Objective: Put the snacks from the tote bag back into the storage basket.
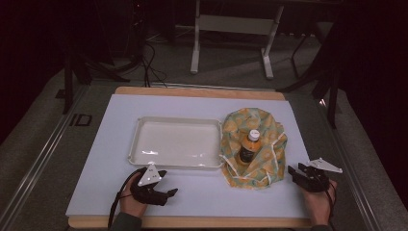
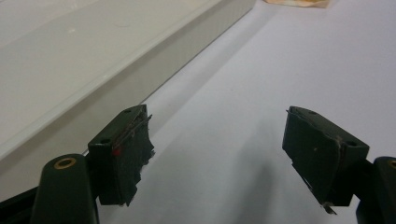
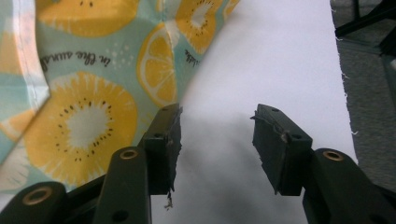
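A small bottle with an orange label and white cap stands on a fruit-patterned cloth spread on the white table cover, right of centre. My left gripper rests near the front edge, below an empty white tray, jaws open with nothing between them. In the left gripper view the gripper points along the tray's wall. My right gripper sits just right of the cloth, open and empty. Its own view has the right gripper over bare cover, with the cloth lying at the left jaw.
The white cover lies on a wooden board. Dark stands and cables sit on the floor beyond the table. The cover's right edge is close to my right gripper.
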{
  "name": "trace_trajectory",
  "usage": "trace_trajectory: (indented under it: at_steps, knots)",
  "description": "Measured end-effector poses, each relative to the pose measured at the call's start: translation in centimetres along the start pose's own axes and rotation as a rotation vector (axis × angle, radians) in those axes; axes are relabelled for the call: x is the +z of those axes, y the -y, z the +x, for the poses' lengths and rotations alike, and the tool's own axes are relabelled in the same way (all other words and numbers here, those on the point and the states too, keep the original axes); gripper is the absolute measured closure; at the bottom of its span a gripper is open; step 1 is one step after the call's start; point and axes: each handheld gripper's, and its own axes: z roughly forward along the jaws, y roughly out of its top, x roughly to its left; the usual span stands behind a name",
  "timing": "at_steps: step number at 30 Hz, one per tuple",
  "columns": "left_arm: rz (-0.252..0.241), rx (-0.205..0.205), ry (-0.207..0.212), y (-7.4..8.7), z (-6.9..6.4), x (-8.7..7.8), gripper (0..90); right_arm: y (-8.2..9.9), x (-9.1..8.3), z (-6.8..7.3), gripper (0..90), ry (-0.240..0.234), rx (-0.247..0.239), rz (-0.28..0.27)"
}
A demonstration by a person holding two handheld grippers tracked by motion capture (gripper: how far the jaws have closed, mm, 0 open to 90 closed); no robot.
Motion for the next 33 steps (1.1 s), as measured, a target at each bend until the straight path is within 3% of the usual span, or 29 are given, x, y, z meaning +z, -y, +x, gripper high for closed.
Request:
trace_trajectory:
  at_steps: [11, 33]
  knots:
    - [0.004, 0.016, -0.008, 0.0, -0.2, 0.1, 23.5, -1.8, -1.1, 0.2, 51.4, -0.041, -0.030, -0.033]
    - [0.019, 0.018, -0.002, -0.1, -0.1, 0.2, 23.5, -4.9, -1.6, 1.2, 54.2, -0.072, -0.195, 0.047]
